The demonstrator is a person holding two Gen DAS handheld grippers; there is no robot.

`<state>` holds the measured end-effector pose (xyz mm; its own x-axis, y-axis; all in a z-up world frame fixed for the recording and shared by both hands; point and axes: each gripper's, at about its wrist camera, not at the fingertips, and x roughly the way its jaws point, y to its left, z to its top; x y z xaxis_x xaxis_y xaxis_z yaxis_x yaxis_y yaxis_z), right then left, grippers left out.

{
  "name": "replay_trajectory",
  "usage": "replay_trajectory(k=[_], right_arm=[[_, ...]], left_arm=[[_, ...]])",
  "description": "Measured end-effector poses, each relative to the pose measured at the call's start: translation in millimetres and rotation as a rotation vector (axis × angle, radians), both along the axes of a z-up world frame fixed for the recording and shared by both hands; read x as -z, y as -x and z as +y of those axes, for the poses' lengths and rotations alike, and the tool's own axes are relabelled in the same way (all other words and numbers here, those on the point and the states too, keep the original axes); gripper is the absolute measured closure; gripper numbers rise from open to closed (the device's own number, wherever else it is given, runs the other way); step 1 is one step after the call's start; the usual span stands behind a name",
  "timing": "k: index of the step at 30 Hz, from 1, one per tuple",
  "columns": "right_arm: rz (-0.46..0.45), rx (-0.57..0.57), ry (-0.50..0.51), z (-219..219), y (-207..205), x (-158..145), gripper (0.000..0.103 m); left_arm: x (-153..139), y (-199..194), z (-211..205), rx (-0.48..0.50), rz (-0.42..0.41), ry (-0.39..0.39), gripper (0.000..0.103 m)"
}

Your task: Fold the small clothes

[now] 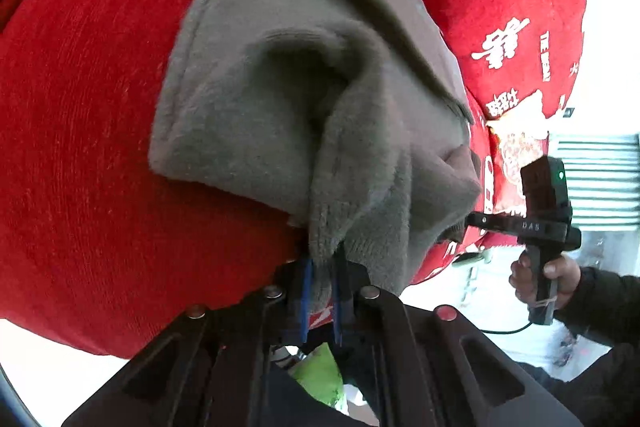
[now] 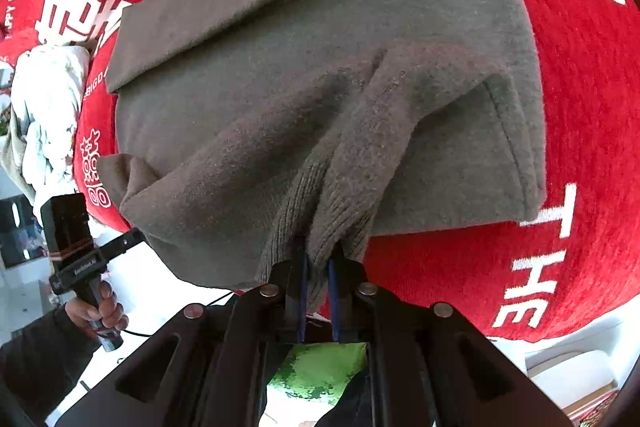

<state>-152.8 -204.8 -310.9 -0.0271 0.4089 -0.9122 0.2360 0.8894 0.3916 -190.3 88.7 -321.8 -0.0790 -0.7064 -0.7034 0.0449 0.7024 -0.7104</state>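
A small grey-olive knit garment [image 1: 280, 99] lies partly folded on a red cloth [image 1: 80, 147] with white lettering. My left gripper [image 1: 322, 267] is shut on the ribbed hem of the garment at its near edge and lifts it a little. My right gripper [image 2: 318, 263] is shut on another ribbed corner of the same garment [image 2: 320, 87]. Each gripper shows in the other's view: the right one [image 1: 474, 221] at the garment's right edge, the left one [image 2: 138, 237] at its left edge.
The red cloth [image 2: 580, 147] covers the table and hangs over its near edge. A crumpled white cloth [image 2: 48, 115] lies at the far left in the right wrist view. A white slatted surface [image 1: 596, 179] is beyond the table. The floor below is pale.
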Motion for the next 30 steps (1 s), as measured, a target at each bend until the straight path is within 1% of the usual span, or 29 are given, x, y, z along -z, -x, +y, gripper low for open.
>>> replay_trajectory(k=[3, 6, 8, 10, 13, 16, 19, 23, 24, 27, 28, 29, 30], right_arm=[[-0.021, 0.011, -0.019, -5.6, 1.6, -9.8, 0.096], [-0.054, 0.057, -0.054, -13.3, 3.9, -25.4, 0.096], [-0.085, 0.081, -0.073, -19.1, 5.2, -38.9, 0.096], [-0.109, 0.098, -0.09, -24.0, 5.6, -49.3, 0.096], [-0.148, 0.114, -0.106, -30.9, 2.6, -63.5, 0.096], [-0.18, 0.126, -0.104, -37.5, -3.1, -74.4, 0.096], [-0.213, 0.131, -0.072, -41.0, -9.8, -87.3, 0.096], [-0.247, 0.105, -0.034, -40.2, -21.5, -102.9, 0.096], [-0.25, 0.096, -0.026, -39.0, -23.7, -104.8, 0.096], [-0.26, 0.078, 0.001, -37.7, -28.6, -111.3, 0.096], [-0.265, 0.075, 0.012, -37.3, -30.3, -113.6, 0.096], [-0.267, 0.076, 0.02, -37.0, -31.1, -115.3, 0.096], [-0.269, 0.079, 0.029, -36.7, -32.2, -116.1, 0.096]], left_arm=[[-21.6, 0.7, 0.4, -0.008, -0.024, 0.006, 0.094], [-43.1, 1.2, 2.6, -0.018, -0.046, 0.0, 0.094], [-62.9, -0.5, 3.6, -0.027, -0.071, 0.011, 0.094], [-81.3, -4.5, 5.6, -0.035, -0.1, 0.029, 0.094], [-102.0, -14.1, 1.5, -0.04, -0.134, 0.023, 0.094], [-114.2, -27.0, -4.5, -0.045, -0.152, -0.007, 0.094], [-127.2, -37.2, -6.8, -0.07, -0.173, -0.048, 0.094], [-139.1, -50.7, -18.4, -0.104, -0.184, -0.13, 0.094], [-139.4, -53.2, -19.4, -0.114, -0.18, -0.152, 0.094], [-138.1, -58.5, -19.7, -0.159, -0.156, -0.161, 0.094], [-139.3, -60.3, -20.3, -0.171, -0.15, -0.194, 0.094], [-137.8, -61.3, -21.5, -0.178, -0.13, -0.198, 0.094], [-135.5, -63.8, -24.7, -0.178, -0.096, -0.183, 0.094]])
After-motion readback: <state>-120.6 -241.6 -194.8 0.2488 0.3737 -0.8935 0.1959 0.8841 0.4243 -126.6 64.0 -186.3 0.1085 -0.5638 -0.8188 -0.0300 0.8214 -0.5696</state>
